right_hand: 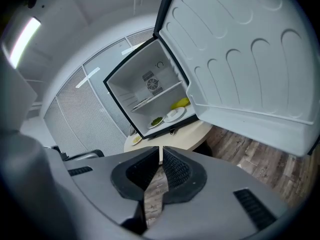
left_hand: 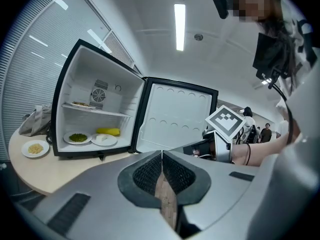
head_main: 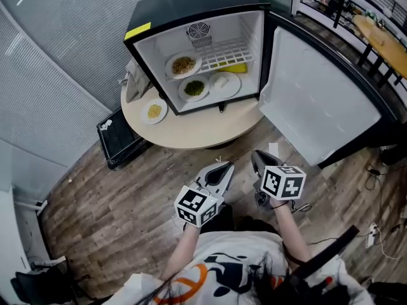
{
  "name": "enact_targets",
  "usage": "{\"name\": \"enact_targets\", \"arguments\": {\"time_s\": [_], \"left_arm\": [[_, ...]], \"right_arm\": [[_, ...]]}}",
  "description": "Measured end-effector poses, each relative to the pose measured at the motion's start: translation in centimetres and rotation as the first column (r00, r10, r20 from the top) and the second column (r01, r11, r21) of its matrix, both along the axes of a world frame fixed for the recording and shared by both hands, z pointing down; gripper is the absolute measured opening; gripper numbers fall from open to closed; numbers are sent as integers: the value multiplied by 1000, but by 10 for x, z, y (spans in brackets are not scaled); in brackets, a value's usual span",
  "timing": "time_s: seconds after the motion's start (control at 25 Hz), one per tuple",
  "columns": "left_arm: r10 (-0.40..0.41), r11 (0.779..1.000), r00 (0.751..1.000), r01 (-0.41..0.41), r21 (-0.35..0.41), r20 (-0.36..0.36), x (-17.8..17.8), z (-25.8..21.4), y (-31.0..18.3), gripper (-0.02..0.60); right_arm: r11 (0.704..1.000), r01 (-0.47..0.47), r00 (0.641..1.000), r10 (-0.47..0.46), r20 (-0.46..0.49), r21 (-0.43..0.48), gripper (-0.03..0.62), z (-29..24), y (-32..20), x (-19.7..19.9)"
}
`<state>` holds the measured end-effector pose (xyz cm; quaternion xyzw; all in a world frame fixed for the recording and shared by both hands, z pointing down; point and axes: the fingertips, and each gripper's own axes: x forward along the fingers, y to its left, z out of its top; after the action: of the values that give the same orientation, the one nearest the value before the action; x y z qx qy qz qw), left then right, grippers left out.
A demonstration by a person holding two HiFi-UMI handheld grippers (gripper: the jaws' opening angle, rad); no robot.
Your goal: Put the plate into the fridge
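A small plate of yellow food (head_main: pixel 154 111) (left_hand: pixel 35 148) (right_hand: pixel 136 139) lies on the round table (head_main: pixel 191 129), left of the open mini fridge (head_main: pixel 143 27). Inside the fridge, one plate of food (head_main: pixel 184 65) rests on the wire shelf. On the fridge floor are a plate of greens (head_main: pixel 194 88) (left_hand: pixel 77 138), a white plate (head_main: pixel 224 82) (left_hand: pixel 104 140) and a yellow item (head_main: pixel 230 67). My left gripper (head_main: pixel 224 166) (left_hand: pixel 161 154) and right gripper (head_main: pixel 256 157) (right_hand: pixel 160 155) hang over the wooden floor, well short of the table, both shut and empty.
The fridge door (head_main: pixel 318 107) (right_hand: pixel 240 59) swings wide open to the right. A grey cloth bag (head_main: pixel 135 81) leans by the fridge's left side. A black box (head_main: pixel 121 138) stands on the floor under the table's left edge. Cables (head_main: pixel 375 234) trail at the right.
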<state>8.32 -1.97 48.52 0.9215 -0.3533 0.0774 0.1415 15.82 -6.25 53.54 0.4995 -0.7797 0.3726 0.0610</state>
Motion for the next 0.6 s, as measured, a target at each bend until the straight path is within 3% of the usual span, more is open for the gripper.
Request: {"name": "enact_targets", "arguments": {"time_s": [0.6], "left_arm": [[-51, 999, 999, 51, 14, -1, -12, -4, 0, 11]], "right_arm": [[998, 62, 998, -62, -19, -2, 34, -1, -3, -13]]}}
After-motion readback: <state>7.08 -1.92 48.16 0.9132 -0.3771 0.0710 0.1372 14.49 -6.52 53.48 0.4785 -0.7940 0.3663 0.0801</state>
